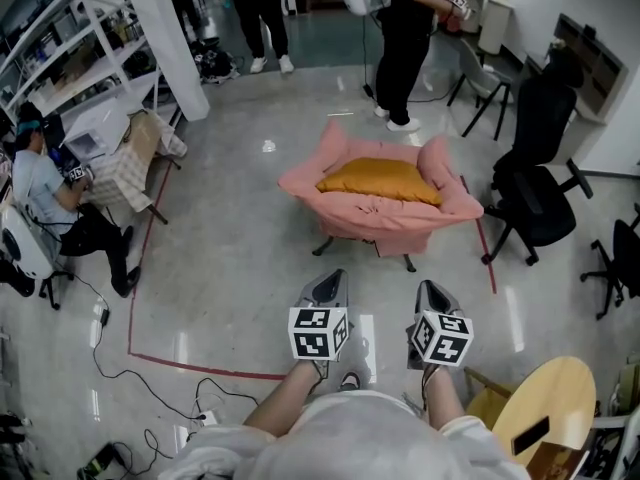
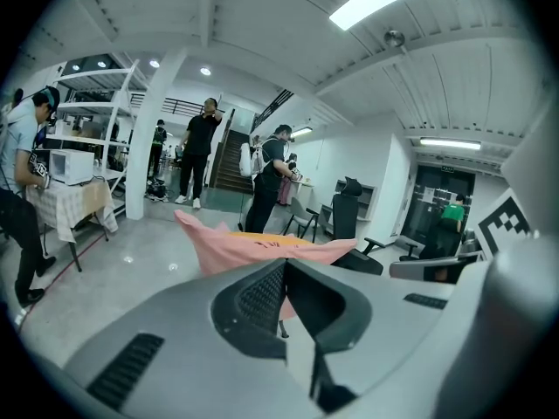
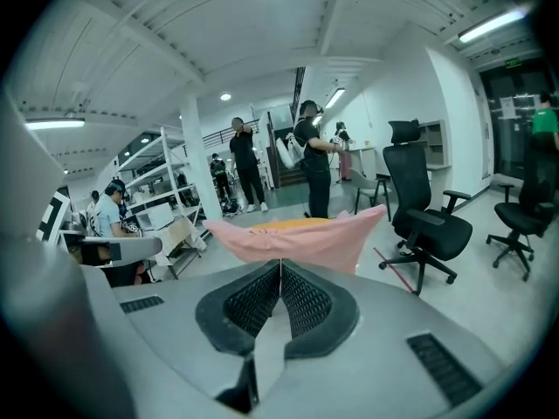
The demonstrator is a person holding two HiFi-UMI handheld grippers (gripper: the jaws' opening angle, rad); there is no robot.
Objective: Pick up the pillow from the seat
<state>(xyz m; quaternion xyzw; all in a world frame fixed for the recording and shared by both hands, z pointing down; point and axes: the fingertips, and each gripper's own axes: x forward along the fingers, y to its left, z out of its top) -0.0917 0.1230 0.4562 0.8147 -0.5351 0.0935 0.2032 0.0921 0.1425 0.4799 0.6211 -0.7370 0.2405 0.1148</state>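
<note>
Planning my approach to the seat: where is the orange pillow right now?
In the head view the orange pillow lies on the pink seat, upper centre, with a black office chair to its right.

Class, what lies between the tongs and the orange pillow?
Head view: only bare floor and the pink seat's front rim separate left tongs and right tongs from the pillow.

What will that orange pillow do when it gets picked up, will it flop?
Probably floppy: the pillow looks plump and soft, settled into the pink seat, so its ends would likely droop. It seems light for its size, being puffy cloth. It likely won't roll, since it lies flat.
</note>
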